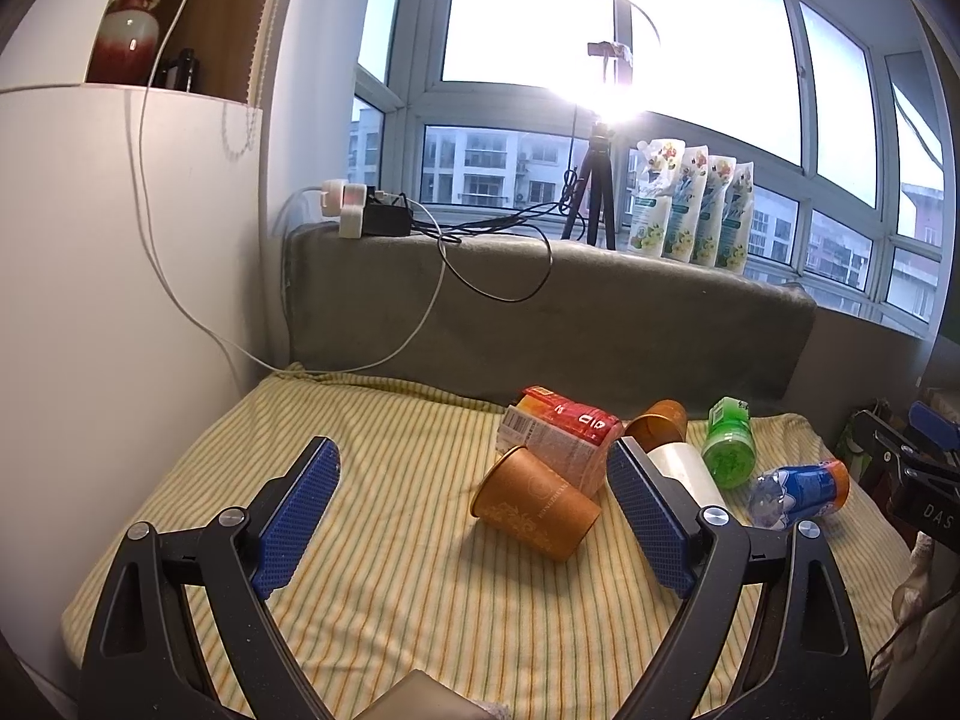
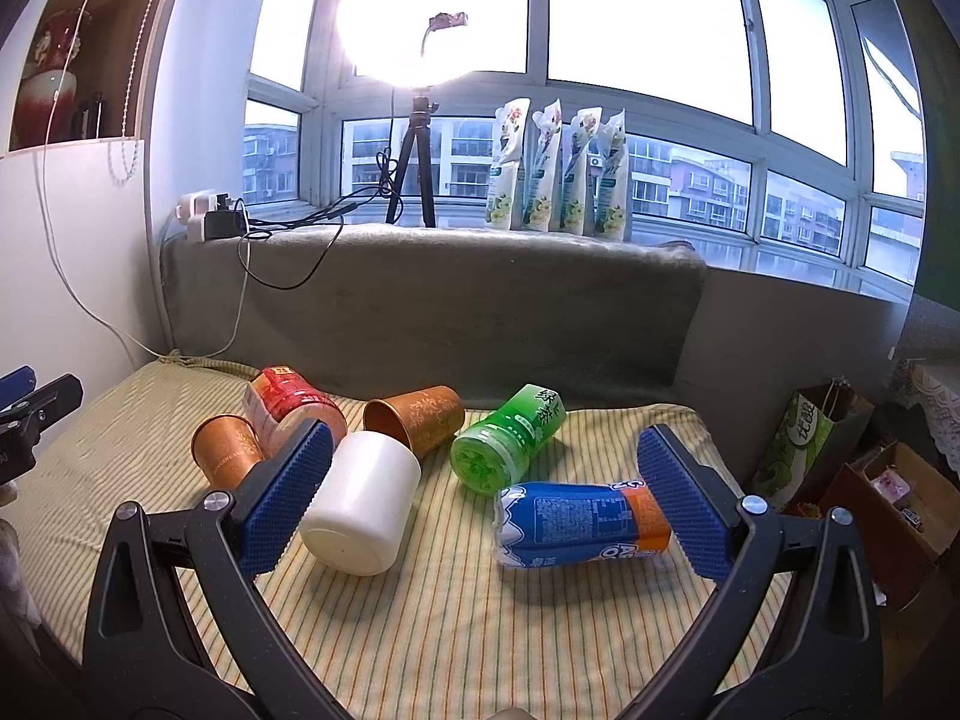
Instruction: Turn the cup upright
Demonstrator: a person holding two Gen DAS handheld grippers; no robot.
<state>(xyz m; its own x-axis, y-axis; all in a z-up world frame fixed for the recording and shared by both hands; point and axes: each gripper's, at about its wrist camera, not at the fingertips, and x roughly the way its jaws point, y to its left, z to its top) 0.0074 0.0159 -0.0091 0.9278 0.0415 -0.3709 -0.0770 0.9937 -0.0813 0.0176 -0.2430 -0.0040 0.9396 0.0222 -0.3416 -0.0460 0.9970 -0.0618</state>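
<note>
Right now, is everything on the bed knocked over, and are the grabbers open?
white cup: on its side
near brown cup: on its side
far brown cup: on its side
green bottle: lying down
blue bottle: lying down
left gripper: open, empty
right gripper: open, empty

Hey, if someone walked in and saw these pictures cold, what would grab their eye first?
First the blazing ring light on its tripod at the window sill, which washes out the glass behind it. Next the jumble of tipped-over containers on the striped mat: two copper cups, a white cup, a green bottle and a blue bottle, all lying on their sides. Both grippers' jaws stand open and empty.
</note>
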